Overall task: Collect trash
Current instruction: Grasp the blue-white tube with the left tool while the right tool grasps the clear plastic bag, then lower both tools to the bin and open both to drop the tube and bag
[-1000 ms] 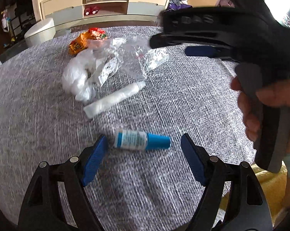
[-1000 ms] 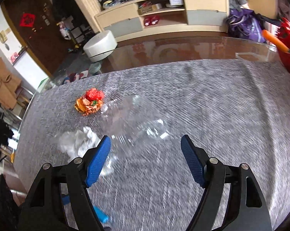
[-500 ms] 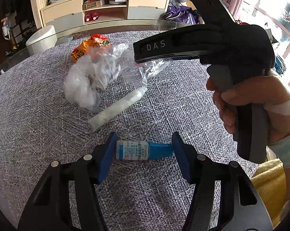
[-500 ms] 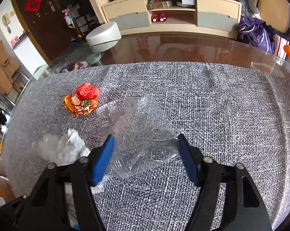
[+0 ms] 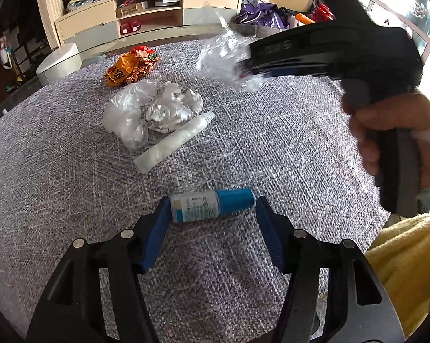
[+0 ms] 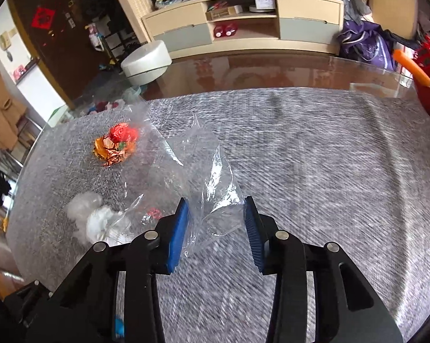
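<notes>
Bottle (image 5: 212,204): my left claw (image 5: 210,208), wide apart a second ago, now clamps it endwise. Bag (image 6: 203,188): lifted off table (image 5: 272,143), pinched in right claw (image 6: 216,223). Both collected.

A big table with a grey woven cloth (image 6: 315,157) and a shiny glass edge (image 6: 272,68) stands in a sunny room, with a long pale wooden cabinet (image 6: 243,23) behind it, a dark brown door (image 6: 52,37) on the left, and a bright window (image 5: 400,3) on the right.
</notes>
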The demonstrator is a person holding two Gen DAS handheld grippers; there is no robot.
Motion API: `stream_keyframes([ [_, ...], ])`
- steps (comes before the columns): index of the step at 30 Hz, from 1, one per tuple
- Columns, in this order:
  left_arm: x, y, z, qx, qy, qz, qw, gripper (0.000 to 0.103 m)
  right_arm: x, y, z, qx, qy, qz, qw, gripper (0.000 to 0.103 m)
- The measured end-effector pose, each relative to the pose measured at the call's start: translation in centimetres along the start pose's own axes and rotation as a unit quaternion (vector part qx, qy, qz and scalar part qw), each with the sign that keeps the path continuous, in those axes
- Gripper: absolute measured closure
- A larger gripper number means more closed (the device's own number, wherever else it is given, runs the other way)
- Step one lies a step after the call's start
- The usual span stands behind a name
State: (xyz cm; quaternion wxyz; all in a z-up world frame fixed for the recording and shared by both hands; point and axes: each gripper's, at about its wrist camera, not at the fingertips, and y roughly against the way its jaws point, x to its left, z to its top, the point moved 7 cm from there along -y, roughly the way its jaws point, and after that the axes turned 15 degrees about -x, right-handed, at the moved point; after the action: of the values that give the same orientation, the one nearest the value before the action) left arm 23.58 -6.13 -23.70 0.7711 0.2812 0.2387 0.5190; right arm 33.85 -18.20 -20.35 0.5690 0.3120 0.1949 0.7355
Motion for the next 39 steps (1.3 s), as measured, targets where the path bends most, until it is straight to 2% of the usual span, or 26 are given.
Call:
stream_keyframes([
  [8, -0.5, 0.4, -0.3, -0.006, 0.008, 0.014, 0.9998, 0.048, -1.2, 5.5, -1.0, -0.020, 0.000, -0.005, 1.000, 0.063],
  [12, 0.0, 0.6, 0.0, -0.005, 0.030, 0.008, 0.9995, 0.048, -1.1, 7.9, -2.3, -0.021, 0.001, -0.005, 1.000, 0.063],
  [21, -1.2, 6.4, -1.3, -0.025, 0.049, 0.005, 0.9985, 0.048, 0.9, 13.1, -6.0, -0.022, 0.012, 0.002, 1.000, 0.063],
  [30, -2.9, 11.8, -6.9, -0.015, 0.064, 0.005, 0.9978, 0.048, 2.4, 17.9, -12.3, -0.012, 0.013, 0.005, 1.000, 0.062],
  [35, -3.7, 13.9, -10.8, -0.006, 0.074, 0.002, 0.9973, 0.048, 3.0, 18.7, -16.3, 0.011, 0.002, 0.011, 1.000, 0.062],
  [39, -4.1, 14.0, -13.4, 0.009, 0.080, -0.002, 0.9967, 0.048, 3.9, 19.1, -19.6, 0.030, 0.004, 0.013, 0.999, 0.062],
])
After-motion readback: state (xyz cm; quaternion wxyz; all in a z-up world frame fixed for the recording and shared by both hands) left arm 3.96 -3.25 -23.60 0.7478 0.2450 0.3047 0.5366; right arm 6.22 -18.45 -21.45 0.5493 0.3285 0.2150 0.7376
